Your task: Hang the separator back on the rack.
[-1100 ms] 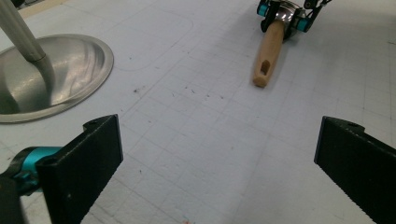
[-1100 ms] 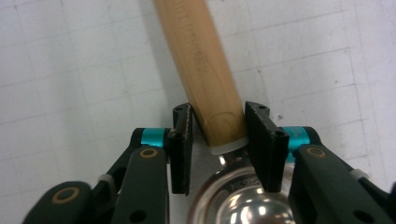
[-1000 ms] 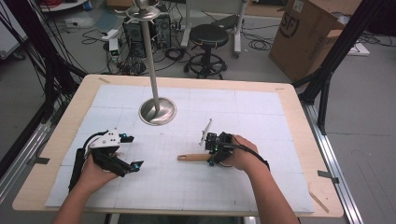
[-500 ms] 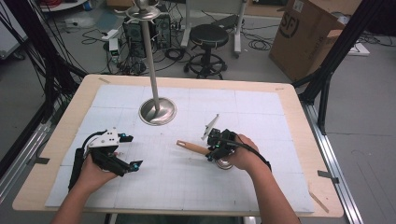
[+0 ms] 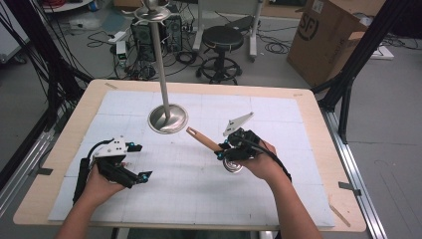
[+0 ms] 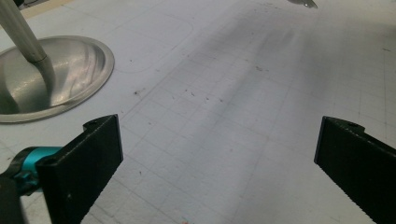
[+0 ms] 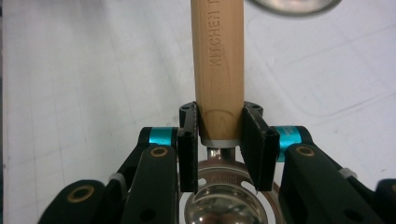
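Note:
A kitchen utensil with a wooden handle (image 5: 204, 140) (image 7: 218, 56) and a round metal head (image 5: 233, 166) (image 7: 224, 205) is in my right gripper (image 5: 221, 149) (image 7: 219, 116). The jaws are shut on the handle's lower end, just above the metal collar. The handle slants up and left, toward a metal stand's round base (image 5: 167, 118) (image 6: 42, 79). A tall pole (image 5: 159, 59) rises from that base. My left gripper (image 5: 139, 161) (image 6: 219, 154) rests low over the mat at the left, open wide, with nothing between its jaws.
A white gridded mat (image 5: 199, 199) covers most of the wooden table (image 5: 318, 149). Beyond the far edge stand a black stool (image 5: 222, 40), a computer tower (image 5: 149, 30) amid cables, and a cardboard box (image 5: 323, 35).
The right gripper has swung the utensil from lying flat and pointing left to slanting up toward the stand's base, and the metal head now shows under the hand. The left gripper has stayed put.

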Demonstrator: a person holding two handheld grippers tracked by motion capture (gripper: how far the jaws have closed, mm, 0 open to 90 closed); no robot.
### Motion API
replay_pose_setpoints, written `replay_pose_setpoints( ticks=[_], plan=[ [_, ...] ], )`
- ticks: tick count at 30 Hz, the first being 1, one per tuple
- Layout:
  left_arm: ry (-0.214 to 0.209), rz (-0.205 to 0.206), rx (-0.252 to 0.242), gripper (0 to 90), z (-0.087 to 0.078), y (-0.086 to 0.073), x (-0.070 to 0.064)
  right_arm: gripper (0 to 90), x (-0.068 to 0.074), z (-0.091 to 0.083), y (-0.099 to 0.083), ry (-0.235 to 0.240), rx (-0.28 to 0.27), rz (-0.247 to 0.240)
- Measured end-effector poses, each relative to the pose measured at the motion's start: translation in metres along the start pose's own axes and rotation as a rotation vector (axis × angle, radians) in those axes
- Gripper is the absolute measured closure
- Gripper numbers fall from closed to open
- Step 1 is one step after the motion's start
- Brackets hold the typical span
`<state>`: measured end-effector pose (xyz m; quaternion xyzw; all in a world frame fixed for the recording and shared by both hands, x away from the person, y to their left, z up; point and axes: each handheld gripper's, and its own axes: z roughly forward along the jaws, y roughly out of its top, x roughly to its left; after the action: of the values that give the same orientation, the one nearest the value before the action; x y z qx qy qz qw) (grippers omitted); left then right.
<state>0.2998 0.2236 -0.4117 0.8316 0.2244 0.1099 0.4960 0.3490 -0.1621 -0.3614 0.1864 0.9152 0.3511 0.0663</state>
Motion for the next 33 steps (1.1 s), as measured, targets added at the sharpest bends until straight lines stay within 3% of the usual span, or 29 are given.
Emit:
replay_pose_setpoints(
  ticks=[11, 19, 24, 33],
  plan=[
    [0.005, -0.007, -0.009, 1.7, -0.001, 0.0, 0.002, 69.3, 0.0, -0.013, 0.017, -0.043, -0.174, 0.033],
    [0.007, -0.009, -0.014, 1.7, -0.002, 0.0, 0.002, 69.3, -0.004, -0.018, 0.03, -0.066, -0.249, 0.06],
    [0.001, -0.003, -0.011, 1.7, -0.002, 0.001, 0.001, 69.3, -0.007, -0.025, 0.043, -0.089, -0.325, 0.086],
    [0.003, -0.006, -0.012, 1.7, -0.002, 0.0, 0.001, 69.2, -0.015, -0.039, 0.069, -0.117, -0.405, 0.109]
  ],
)
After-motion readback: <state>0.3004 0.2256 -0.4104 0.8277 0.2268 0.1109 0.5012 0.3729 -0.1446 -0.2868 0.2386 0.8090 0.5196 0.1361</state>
